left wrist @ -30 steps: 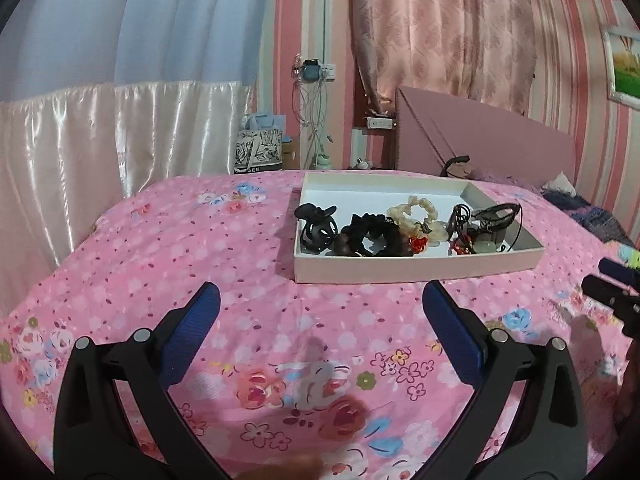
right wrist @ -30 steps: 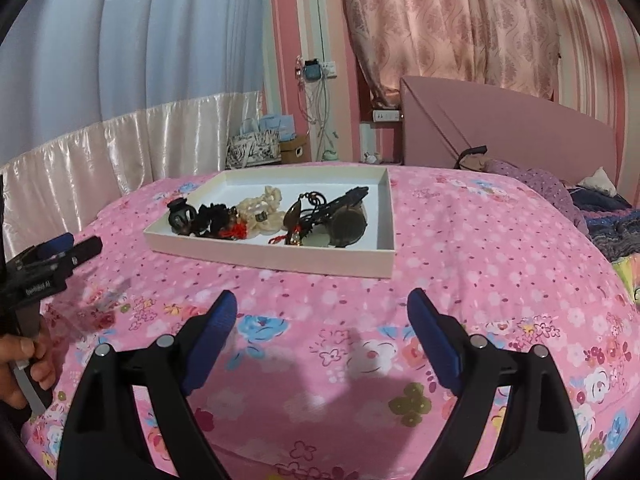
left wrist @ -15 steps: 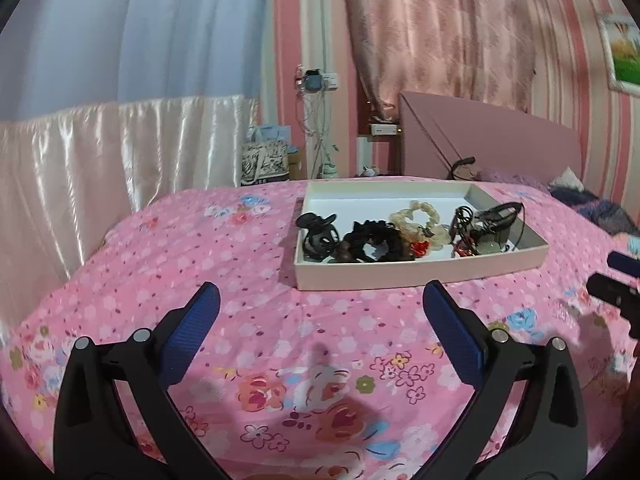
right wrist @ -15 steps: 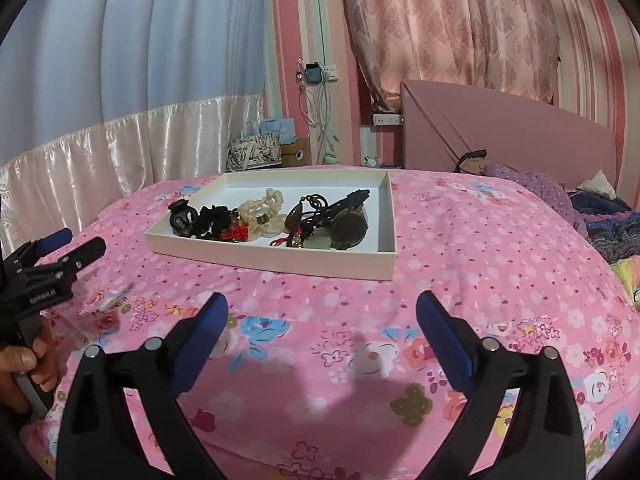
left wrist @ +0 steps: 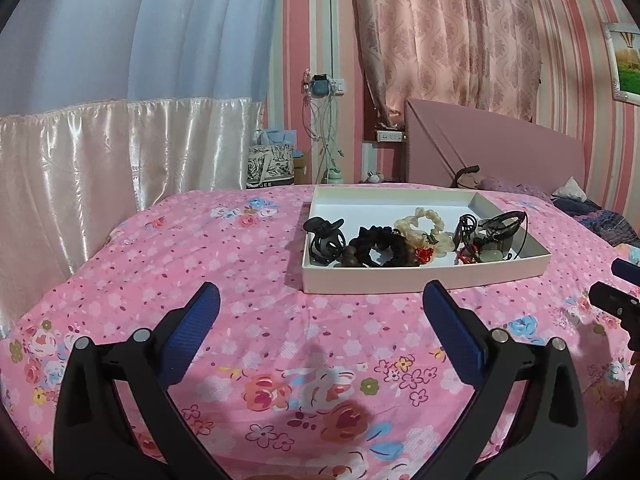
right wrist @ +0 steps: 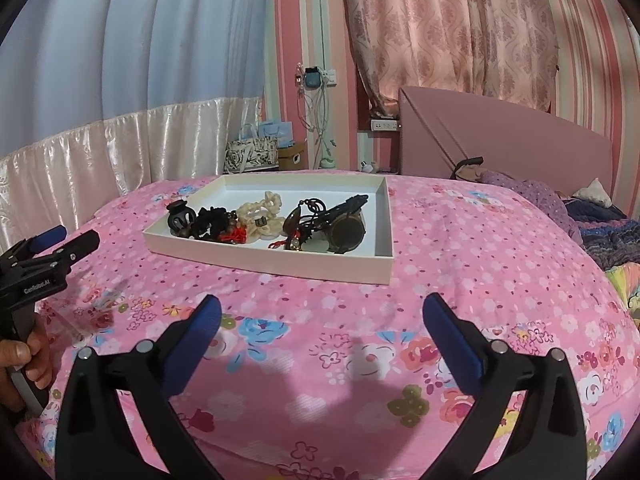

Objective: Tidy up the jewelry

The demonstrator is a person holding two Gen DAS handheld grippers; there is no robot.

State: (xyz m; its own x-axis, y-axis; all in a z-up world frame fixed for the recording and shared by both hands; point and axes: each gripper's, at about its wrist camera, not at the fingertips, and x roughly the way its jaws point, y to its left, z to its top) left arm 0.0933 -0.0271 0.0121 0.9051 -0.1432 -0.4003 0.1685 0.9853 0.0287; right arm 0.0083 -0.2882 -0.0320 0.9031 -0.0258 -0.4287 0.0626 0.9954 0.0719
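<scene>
A shallow white tray [left wrist: 420, 280] [right wrist: 276, 262] lies on the pink flowered bedspread. It holds a black hair claw [left wrist: 326, 236] [right wrist: 179, 218], a black scrunchie [left wrist: 378, 245] [right wrist: 210, 220], a cream scrunchie [left wrist: 426, 224] [right wrist: 260, 212], a small red piece [left wrist: 424, 254] and a tangle of dark corded jewelry [left wrist: 486, 236] [right wrist: 324, 228]. My left gripper [left wrist: 320, 310] hovers open over the bedspread, short of the tray's near wall. My right gripper [right wrist: 320, 314] is likewise short of the tray, its jaws opening wider with nothing between them.
A pink headboard [right wrist: 504, 144] and a dark blanket [right wrist: 600, 232] lie at the far right. Satin curtains hang along the left. A hand [right wrist: 20, 364] grips the left tool's handle at the right wrist view's left edge. Bare bedspread [right wrist: 480, 264] stretches right of the tray.
The right gripper's fingers have spread farther apart. In the left wrist view the tray has slid lower in the picture and more wall shows above. Nothing in the tray has moved.
</scene>
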